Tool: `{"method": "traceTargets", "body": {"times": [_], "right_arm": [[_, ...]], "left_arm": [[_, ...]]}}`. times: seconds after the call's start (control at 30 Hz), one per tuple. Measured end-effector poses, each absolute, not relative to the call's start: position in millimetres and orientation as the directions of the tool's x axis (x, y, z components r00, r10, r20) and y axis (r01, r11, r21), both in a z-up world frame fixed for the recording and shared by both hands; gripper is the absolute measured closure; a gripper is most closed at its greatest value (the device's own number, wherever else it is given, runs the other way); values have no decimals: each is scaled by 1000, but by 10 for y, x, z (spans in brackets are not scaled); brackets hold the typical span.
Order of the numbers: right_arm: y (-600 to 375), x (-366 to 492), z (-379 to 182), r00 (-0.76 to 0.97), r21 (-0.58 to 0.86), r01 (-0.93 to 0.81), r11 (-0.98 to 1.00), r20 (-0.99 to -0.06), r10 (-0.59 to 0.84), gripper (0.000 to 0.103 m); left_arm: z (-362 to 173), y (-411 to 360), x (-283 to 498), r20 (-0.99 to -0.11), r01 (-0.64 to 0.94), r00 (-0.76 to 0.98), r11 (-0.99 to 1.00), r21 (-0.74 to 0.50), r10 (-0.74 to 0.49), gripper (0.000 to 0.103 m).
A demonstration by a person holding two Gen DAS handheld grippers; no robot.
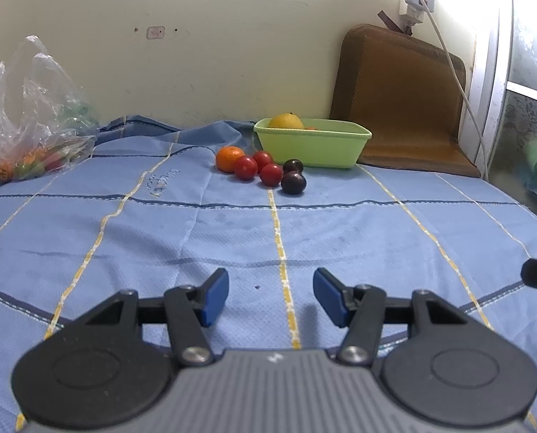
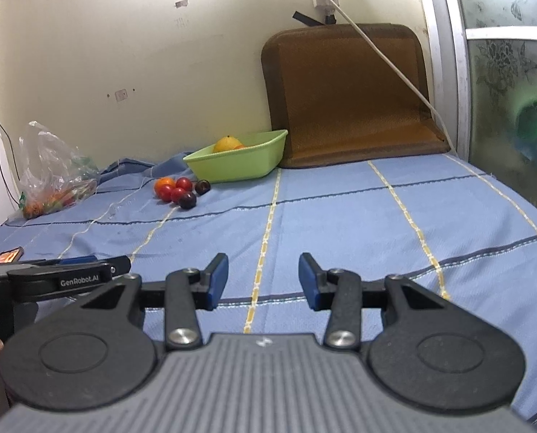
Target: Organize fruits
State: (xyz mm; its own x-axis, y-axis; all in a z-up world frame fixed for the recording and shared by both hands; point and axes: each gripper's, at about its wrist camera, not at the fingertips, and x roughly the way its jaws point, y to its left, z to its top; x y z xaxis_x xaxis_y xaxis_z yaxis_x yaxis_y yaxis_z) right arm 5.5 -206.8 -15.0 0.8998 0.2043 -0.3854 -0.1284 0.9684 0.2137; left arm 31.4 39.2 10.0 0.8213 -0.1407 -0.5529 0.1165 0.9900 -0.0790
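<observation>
Left to right on the blue cloth (image 1: 232,238): plastic bag (image 1: 37,122) of produce, then loose fruits (image 1: 265,169) (orange, three tomatoes, two plums) clustered just beside the green tub (image 1: 315,148) holding a yellow fruit (image 1: 286,121). Left hand-held gripper (image 1: 270,296) and right hand-held gripper (image 2: 263,281): jaws apart, empty, well short of the fruits.

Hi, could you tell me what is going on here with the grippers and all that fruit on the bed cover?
A person is sorting fruit with two hand-held grippers. Both the left gripper and the right gripper are open, hold nothing, and sit low over the blue cover, well short of the fruit. A yellow fruit already lies in the green tub. In front of it, an orange, three red tomatoes and two dark plums lie loose on the cover. A plastic bag holding more produce lies off to the left.
</observation>
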Motion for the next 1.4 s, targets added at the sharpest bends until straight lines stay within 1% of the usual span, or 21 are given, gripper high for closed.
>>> {"method": "traceTargets", "body": {"times": [0.1, 0.17, 0.27, 0.4, 0.5, 0.57, 0.63, 0.73, 0.83, 0.97, 1.03, 1.13, 1.17, 1.23, 1.3, 1.33, 1.4], "right_arm": [[-2050, 125, -207, 889, 218, -142, 965, -401, 222, 57], [-2031, 211, -266, 871, 231, -161, 960, -425, 248, 57], [-2018, 342, -274, 862, 225, -181, 957, -433, 264, 57], [-1994, 693, -188, 834, 247, -234, 940, -446, 325, 57], [-1858, 997, -131, 805, 223, -298, 928, -464, 369, 57], [-1736, 1195, -115, 785, 201, -341, 918, -476, 396, 57], [-1618, 1409, -112, 764, 187, -383, 904, -486, 424, 57], [-1469, 1710, -114, 732, 185, -439, 879, -494, 470, 57], [-1321, 1964, -111, 706, 168, -486, 858, -504, 498, 57], [-1167, 2178, -113, 676, 147, -541, 828, -511, 532, 57], [-1087, 2257, -136, 656, 129, -565, 815, -529, 539, 57], [-1008, 2292, -185, 643, 88, -596, 798, -544, 539, 58], [-987, 2281, -199, 649, 67, -599, 798, -543, 533, 62], [-962, 2246, -188, 657, 35, -609, 792, -537, 529, 73], [-954, 2211, -180, 670, 8, -608, 794, -532, 519, 73], [-957, 2187, -181, 675, -2, -608, 794, -529, 515, 74], [-974, 2141, -170, 680, -8, -605, 796, -525, 512, 74]], "left_arm": [[83, 394, 362, -575, 130, 802, 987, -94, -160, 50], [82, 434, 371, -572, 140, 799, 982, -124, -186, 47], [91, 566, 411, -573, 139, 785, 968, -208, -236, 47], [186, 868, 613, -580, 114, 755, 933, -341, -305, 47], [268, 1117, 955, -589, 105, 725, 903, -417, -356, 51], [278, 1277, 1285, -596, 96, 685, 862, -497, -419, 53], [276, 1354, 1576, -600, 81, 664, 841, -534, -445, 57], [255, 1290, 1934, -627, 68, 656, 860, -505, -420, 60], [215, 1157, 2234, -646, 74, 627, 860, -506, -434, 61], [179, 1007, 2393, -650, 80, 603, 846, -528, -463, 61], [175, 924, 2414, -660, 79, 601, 856, -511, -450, 58], [152, 855, 2463, -676, 66, 587, 859, -508, -445, 58], [142, 824, 2472, -685, 52, 587, 864, -501, -432, 59], [159, 755, 2491, -692, 47, 594, 877, -479, -410, 60], [170, 667, 2494, -708, 34, 600, 896, -444, -373, 71], [167, 640, 2487, -709, 35, 601, 898, -439, -370, 75], [185, 594, 2450, -712, 28, 611, 908, -418, -347, 75]]}}
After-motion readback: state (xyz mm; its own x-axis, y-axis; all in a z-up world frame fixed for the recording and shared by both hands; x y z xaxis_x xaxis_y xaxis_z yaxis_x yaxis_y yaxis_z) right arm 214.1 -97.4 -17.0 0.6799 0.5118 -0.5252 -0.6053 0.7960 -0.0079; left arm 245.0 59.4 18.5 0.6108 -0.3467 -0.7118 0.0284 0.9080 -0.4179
